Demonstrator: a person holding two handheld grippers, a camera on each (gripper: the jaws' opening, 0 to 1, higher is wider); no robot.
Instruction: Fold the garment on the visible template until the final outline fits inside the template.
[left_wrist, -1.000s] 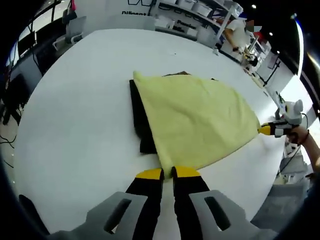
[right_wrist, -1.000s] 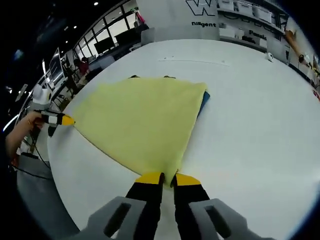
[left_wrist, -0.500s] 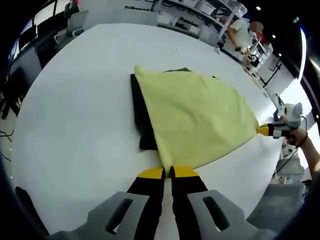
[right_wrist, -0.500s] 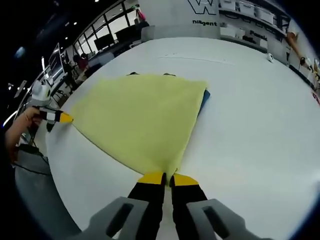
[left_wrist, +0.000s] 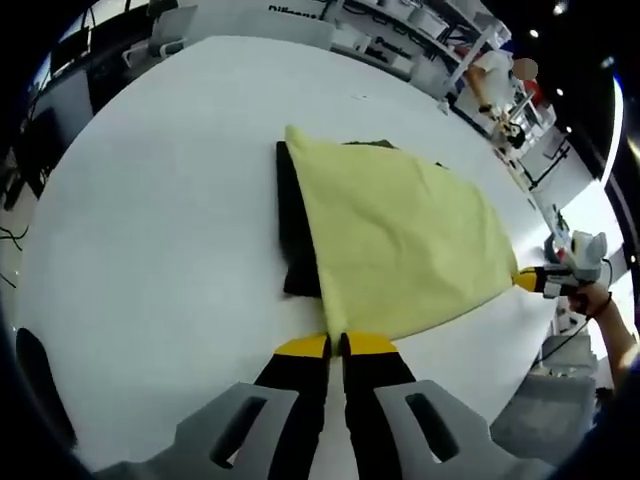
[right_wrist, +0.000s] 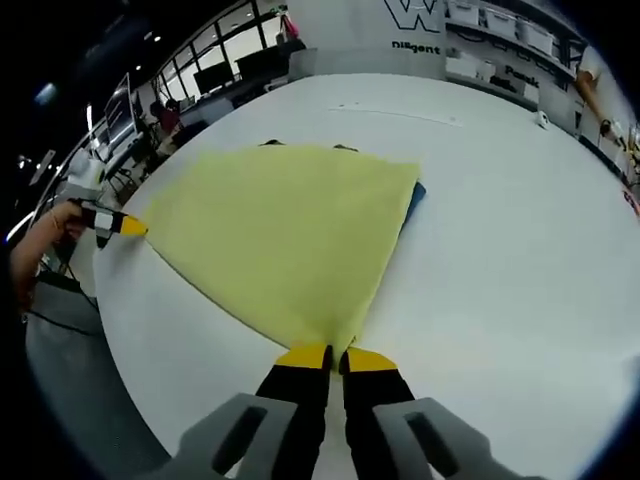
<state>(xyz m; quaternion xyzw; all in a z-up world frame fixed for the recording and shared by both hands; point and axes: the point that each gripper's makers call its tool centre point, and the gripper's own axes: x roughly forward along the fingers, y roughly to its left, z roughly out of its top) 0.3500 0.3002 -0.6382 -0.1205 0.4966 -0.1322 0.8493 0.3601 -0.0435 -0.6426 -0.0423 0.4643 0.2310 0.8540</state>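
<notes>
Yellow garment (left_wrist: 400, 245) corners clamped by left claw (left_wrist: 336, 345), right claw (right_wrist: 334, 357); wall lettering unreadable.

garment (left_wrist: 400, 245): plain pale yellow
template (left_wrist: 293, 245): black in the left gripper view; a blue corner in the right gripper view
table (left_wrist: 150, 200): plain white
left gripper (left_wrist: 336, 346): yellow tips, black jaws
right gripper (right_wrist: 336, 357): yellow tips, black jaws

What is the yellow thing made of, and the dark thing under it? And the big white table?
The yellow garment looks like soft matte cloth: it sags and shows gentle wrinkles between the two grippers. The dark template beneath looks flat and stiffer, maybe board or mat; hard to tell. The white table seems a smooth hard surface with a faint sheen, possibly laminate.
</notes>
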